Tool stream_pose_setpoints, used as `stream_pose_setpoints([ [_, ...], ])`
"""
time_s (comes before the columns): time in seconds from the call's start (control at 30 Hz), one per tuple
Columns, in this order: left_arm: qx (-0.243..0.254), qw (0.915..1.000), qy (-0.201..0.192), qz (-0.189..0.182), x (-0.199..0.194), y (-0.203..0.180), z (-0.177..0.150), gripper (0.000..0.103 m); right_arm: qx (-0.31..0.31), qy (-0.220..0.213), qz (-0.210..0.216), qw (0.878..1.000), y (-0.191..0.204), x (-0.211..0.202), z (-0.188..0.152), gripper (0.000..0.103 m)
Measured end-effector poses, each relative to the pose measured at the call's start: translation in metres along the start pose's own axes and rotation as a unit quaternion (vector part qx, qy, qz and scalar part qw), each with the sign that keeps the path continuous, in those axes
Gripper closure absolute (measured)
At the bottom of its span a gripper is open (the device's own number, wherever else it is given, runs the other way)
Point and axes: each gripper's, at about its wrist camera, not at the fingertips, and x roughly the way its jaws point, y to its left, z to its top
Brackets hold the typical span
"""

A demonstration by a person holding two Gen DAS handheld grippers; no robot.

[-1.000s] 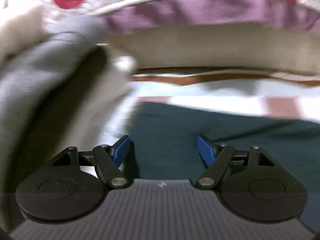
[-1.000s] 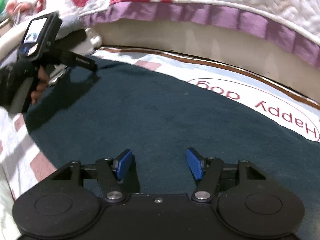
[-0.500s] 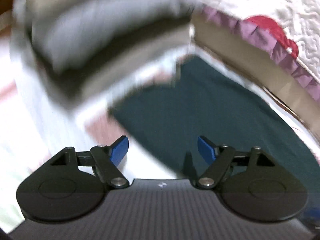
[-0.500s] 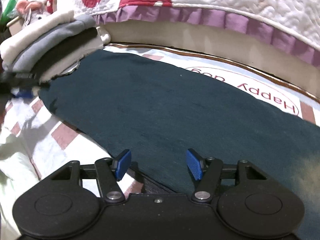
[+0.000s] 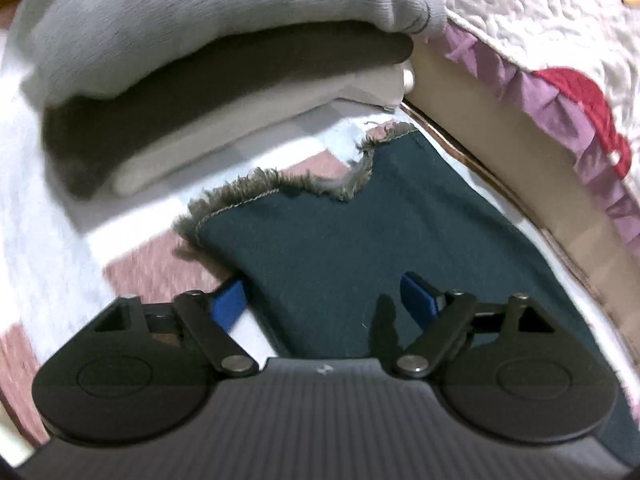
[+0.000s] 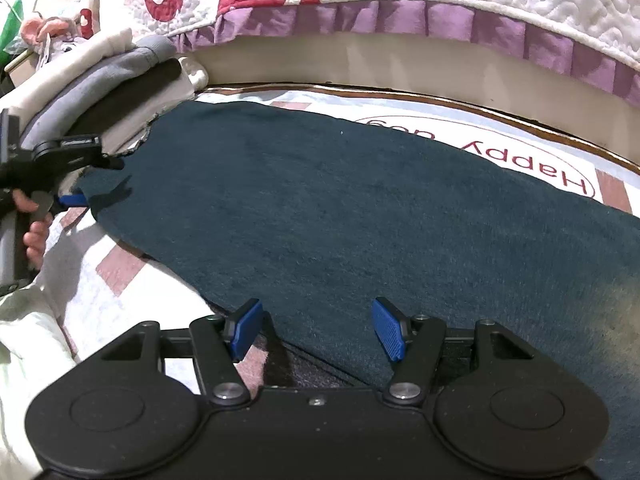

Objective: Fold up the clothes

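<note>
- A checked pink-and-white sheet [image 6: 116, 268] printed with "Happy dog" covers the floor-level bedding, and a quilted cover with a purple frill [image 6: 400, 20] rises behind it.
- Spread flat across that sheet lies the dark teal garment [image 6: 360, 208], long side running from your left to your right, so both its near corners are within reach.
- Your left gripper [image 5: 322, 300] sits low at the garment's frayed end [image 5: 256, 188], jaws apart; one blue pad is on the sheet side of the cloth edge, the other over the cloth, a stance that suits pinching that corner.
- Your right gripper [image 6: 316, 330] hangs over the near hem further along, jaws likewise apart and holding nothing, the edge passing between the pads.
- Seen from the right wrist, your hand [image 6: 30, 220] grips the left tool's handle just beside the stack.
- A stack of folded clothes [image 5: 224, 68], grey over dark over white, rests just beyond the frayed end, close enough to take another piece.
- Judged from this, both tools are placed to seize one long edge together; whether the garment is laid out single or is already folded once, you cannot tell from here.
</note>
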Motion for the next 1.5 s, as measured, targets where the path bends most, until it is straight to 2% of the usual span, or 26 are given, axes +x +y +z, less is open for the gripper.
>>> stream_pose_setpoints([
  [0.03,0.021,0.9997,-0.005,0.011,0.001,-0.004,0.0,0.07,0.0,0.0,0.0,1.0,0.0,0.0,0.0,0.037],
  [0.07,0.043,0.9988,-0.011,0.021,0.003,-0.008,-0.001,0.083,0.0,0.0,0.0,1.0,0.0,0.0,0.0,0.037],
  [0.13,0.083,0.9956,-0.021,0.039,0.005,-0.016,-0.001,0.088,0.0,0.0,-0.002,1.0,-0.001,-0.002,0.0,0.037],
  [0.3,0.155,0.9855,-0.042,0.054,-0.003,-0.03,-0.006,0.093,0.005,-0.004,-0.014,1.0,-0.006,-0.006,0.001,0.037],
  [0.37,0.196,0.976,-0.066,0.067,-0.011,-0.041,-0.01,0.093,0.005,-0.006,-0.024,1.0,-0.011,-0.011,0.002,0.037],
  [0.43,0.242,0.9625,-0.094,0.079,-0.019,-0.054,-0.015,0.093,0.007,-0.011,-0.035,0.999,-0.017,-0.018,0.003,0.037],
  [0.53,0.28,0.9491,-0.127,0.07,-0.035,-0.072,-0.018,0.094,0.022,-0.02,-0.047,0.998,-0.034,-0.031,0.003,0.037],
  [0.67,0.319,0.9337,-0.158,0.035,-0.061,-0.102,-0.019,0.095,0.056,-0.029,-0.064,0.996,-0.059,-0.05,0.001,0.037],
  [0.77,0.349,0.9231,-0.16,-0.021,-0.081,-0.137,-0.027,0.095,0.088,-0.037,-0.075,0.993,-0.08,-0.065,-0.002,0.037],
  [0.87,0.377,0.9086,-0.162,-0.076,-0.101,-0.173,-0.035,0.095,0.119,-0.045,-0.085,0.988,-0.101,-0.08,-0.005,0.037],
  [1.0,0.412,0.8837,-0.164,-0.15,-0.128,-0.22,-0.046,0.096,0.145,-0.054,-0.1,0.983,-0.125,-0.101,-0.015,0.037],
  [1.13,0.444,0.8523,-0.164,-0.222,-0.155,-0.267,-0.057,0.096,0.169,-0.063,-0.103,0.978,-0.145,-0.13,-0.037,0.036],
  [1.23,0.451,0.829,-0.124,-0.306,-0.175,-0.302,-0.079,0.096,0.214,-0.073,-0.086,0.97,-0.168,-0.145,-0.068,0.036],
  [1.3,0.45,0.8101,-0.08,-0.367,-0.184,-0.326,-0.102,0.096,0.253,-0.079,-0.073,0.961,-0.184,-0.151,-0.089,0.036],
  [1.33,0.449,0.8018,-0.053,-0.391,-0.183,-0.338,-0.118,0.096,0.284,-0.091,-0.057,0.953,-0.193,-0.152,-0.096,0.036],
  [1.4,0.447,0.7906,0.009,-0.419,-0.177,-0.36,-0.154,0.094,0.343,-0.119,-0.008,0.932,-0.208,-0.148,-0.104,0.036],
  [1.43,0.446,0.7857,0.045,-0.426,-0.17,-0.371,-0.172,0.089,0.358,-0.13,0.011,0.925,-0.21,-0.146,-0.105,0.036],
  [1.47,0.446,0.7854,0.093,-0.419,-0.159,-0.379,-0.191,0.086,0.365,-0.139,0.025,0.92,-0.211,-0.144,-0.105,0.036],
  [1.5,0.44,0.7886,0.141,-0.405,-0.147,-0.383,-0.207,0.086,0.372,-0.147,0.04,0.915,-0.212,-0.142,-0.106,0.036],
])
